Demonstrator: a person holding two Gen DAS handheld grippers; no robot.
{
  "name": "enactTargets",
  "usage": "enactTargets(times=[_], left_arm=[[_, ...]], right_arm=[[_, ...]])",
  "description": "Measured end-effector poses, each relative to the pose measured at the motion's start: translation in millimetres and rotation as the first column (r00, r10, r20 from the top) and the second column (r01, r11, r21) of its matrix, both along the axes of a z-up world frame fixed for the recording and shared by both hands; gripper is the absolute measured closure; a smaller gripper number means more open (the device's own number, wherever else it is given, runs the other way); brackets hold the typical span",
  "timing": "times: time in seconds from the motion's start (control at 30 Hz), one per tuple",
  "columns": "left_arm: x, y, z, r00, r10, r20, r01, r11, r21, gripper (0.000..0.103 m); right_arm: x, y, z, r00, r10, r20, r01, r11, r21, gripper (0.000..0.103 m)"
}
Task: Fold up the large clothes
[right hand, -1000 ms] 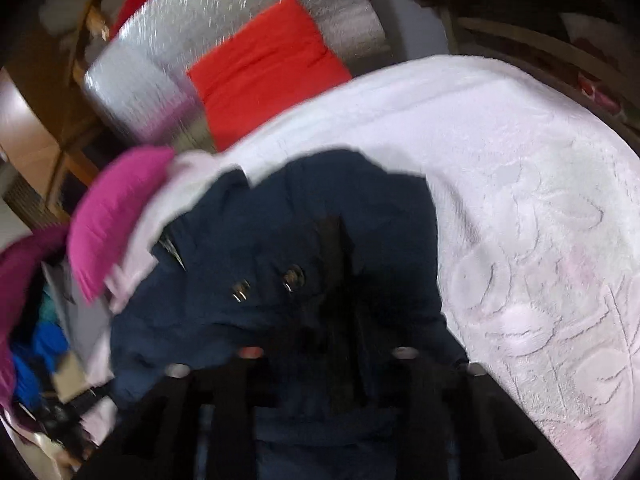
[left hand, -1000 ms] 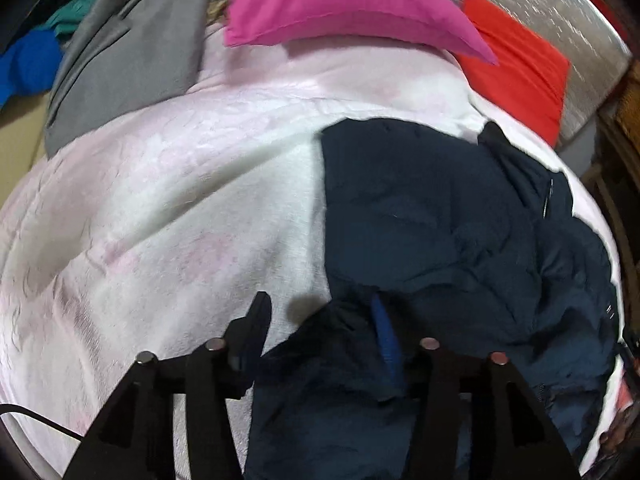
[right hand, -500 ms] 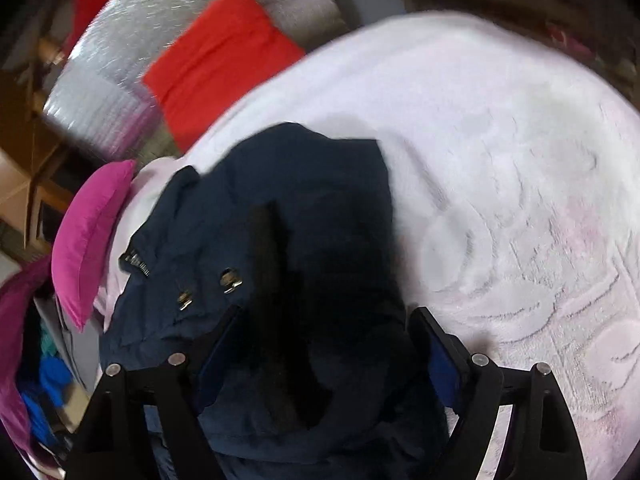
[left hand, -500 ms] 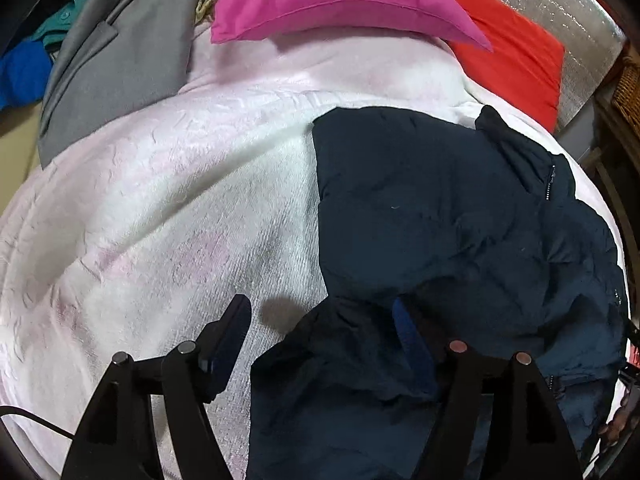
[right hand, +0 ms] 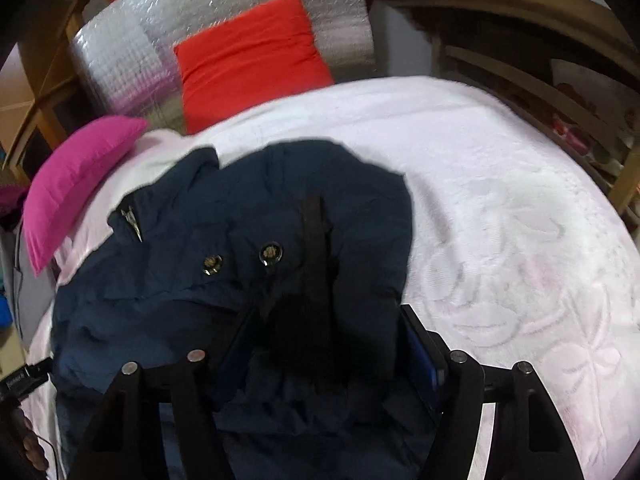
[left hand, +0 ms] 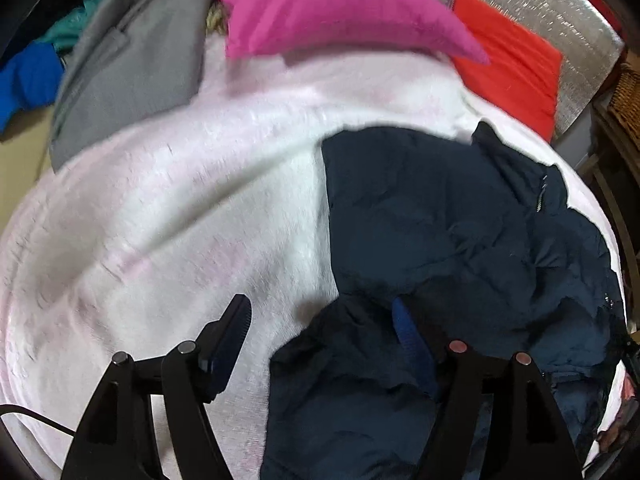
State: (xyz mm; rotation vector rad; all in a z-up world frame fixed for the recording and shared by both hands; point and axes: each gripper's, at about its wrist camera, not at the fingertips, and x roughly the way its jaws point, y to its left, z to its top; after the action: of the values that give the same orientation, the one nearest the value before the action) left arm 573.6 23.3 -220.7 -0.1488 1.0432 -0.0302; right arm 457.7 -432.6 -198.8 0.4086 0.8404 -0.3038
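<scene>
The jacket (left hand: pixel 440 216) was a deep navy all over, with two brass-toned snaps (right hand: pixel 271 253) and a black strip down its middle. Under it, the bedspread (left hand: pixel 180 208) showed white with faint pink, embossed in a leaf-and-flower pattern. The pillow (left hand: pixel 328 8) was hot pink, the cushion (right hand: pixel 248 52) beside it bright orange-red. Behind them, the foil sheet (right hand: pixel 132 52) gleamed silver in a quilted grid. A plain grey garment (left hand: pixel 132 80) lay at the far left, by royal blue cloth (left hand: pixel 28 80). Both hand-held grippers were black, the left hand-held gripper (left hand: pixel 324 320) and the right hand-held gripper (right hand: pixel 324 332), with blue pads (left hand: pixel 404 332).
</scene>
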Motion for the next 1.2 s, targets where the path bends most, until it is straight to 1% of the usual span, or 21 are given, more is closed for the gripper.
enactTargets(times=[0.07,0.1,0.17,0.23,0.33,0.37,0.43,0.47,0.57,0.6,0.63,0.7,0.77,0.87,0.93,1.0,1.03,1.07,1.1,1.13,1.2], left_arm=[[-6,0,13,0.999,-0.018,0.052,0.018,1.000,0.000,0.029],[-9,-1,19,0.997,-0.032,0.077,0.033,0.999,-0.013,0.029],[-17,-4,30,0.990,-0.065,0.127,0.071,0.997,-0.041,0.029],[-22,-12,36,0.982,-0.104,0.157,0.113,0.992,-0.051,0.029],[-28,-29,37,0.971,-0.170,0.167,0.181,0.982,-0.048,0.029],[-28,-35,33,0.969,-0.192,0.158,0.201,0.979,-0.040,0.029],[-27,-45,27,0.967,-0.218,0.133,0.222,0.975,-0.017,0.029],[-26,-50,22,0.967,-0.228,0.112,0.229,0.973,0.003,0.029],[-21,-55,5,0.974,-0.222,0.039,0.220,0.974,0.047,0.029],[-18,-54,-1,0.977,-0.215,0.012,0.214,0.976,0.045,0.029],[-17,-52,-7,0.978,-0.207,-0.015,0.207,0.978,0.033,0.029],[-16,-49,-11,0.979,-0.198,-0.044,0.198,0.980,-0.004,0.029],[-18,-46,-9,0.981,-0.189,-0.051,0.187,0.982,-0.039,0.029],[-16,-40,-9,0.982,-0.180,-0.059,0.176,0.981,-0.077,0.029],[-16,-40,-10,0.982,-0.180,-0.063,0.175,0.981,-0.081,0.029],[-16,-43,-12,0.979,-0.189,-0.071,0.184,0.981,-0.067,0.028],[-17,-47,-13,0.978,-0.195,-0.076,0.191,0.980,-0.057,0.028],[-18,-49,-14,0.977,-0.200,-0.079,0.196,0.979,-0.048,0.028],[-18,-50,-14,0.976,-0.202,-0.079,0.200,0.979,-0.041,0.028],[-18,-51,-14,0.976,-0.204,-0.079,0.201,0.979,-0.037,0.028],[-18,-50,-12,0.976,-0.203,-0.075,0.200,0.979,-0.044,0.028]], right_arm=[[-12,0,14,0.999,-0.016,0.051,0.015,1.000,0.007,0.031],[-20,3,22,0.997,-0.012,0.082,0.010,1.000,0.027,0.031],[-32,12,33,0.991,0.012,0.135,-0.024,0.996,0.088,0.030],[-38,24,40,0.983,0.065,0.173,-0.097,0.979,0.181,0.027],[-38,49,37,0.965,0.151,0.216,-0.221,0.911,0.349,0.022],[-34,59,31,0.959,0.184,0.214,-0.258,0.877,0.406,0.021],[-28,71,18,0.958,0.209,0.198,-0.282,0.825,0.490,0.021],[-24,76,8,0.960,0.206,0.188,-0.275,0.803,0.529,0.021],[-17,80,-18,0.975,0.180,0.131,-0.223,0.772,0.595,0.021],[-14,80,-26,0.980,0.161,0.118,-0.199,0.761,0.618,0.021],[-10,78,-35,0.986,0.128,0.105,-0.165,0.744,0.648,0.021],[-25,68,-41,0.992,0.068,0.103,-0.121,0.715,0.689,0.021],[-16,65,-49,0.994,0.000,0.110,-0.080,0.683,0.726,0.021],[-6,62,-53,0.994,-0.042,0.098,-0.045,0.669,0.742,0.021],[1,64,-53,0.995,-0.050,0.092,-0.035,0.670,0.742,0.021],[8,70,-53,0.994,-0.065,0.082,-0.017,0.673,0.739,0.026],[6,71,-54,0.994,-0.073,0.082,-0.011,0.676,0.737,0.037],[8,74,-55,0.995,-0.070,0.077,-0.009,0.684,0.730,0.052],[9,75,-56,0.995,-0.065,0.070,-0.005,0.695,0.719,0.056],[14,79,-58,0.996,-0.068,0.063,0.003,0.705,0.709,0.063],[12,78,-59,0.995,-0.078,0.067,0.009,0.714,0.700,0.069]])
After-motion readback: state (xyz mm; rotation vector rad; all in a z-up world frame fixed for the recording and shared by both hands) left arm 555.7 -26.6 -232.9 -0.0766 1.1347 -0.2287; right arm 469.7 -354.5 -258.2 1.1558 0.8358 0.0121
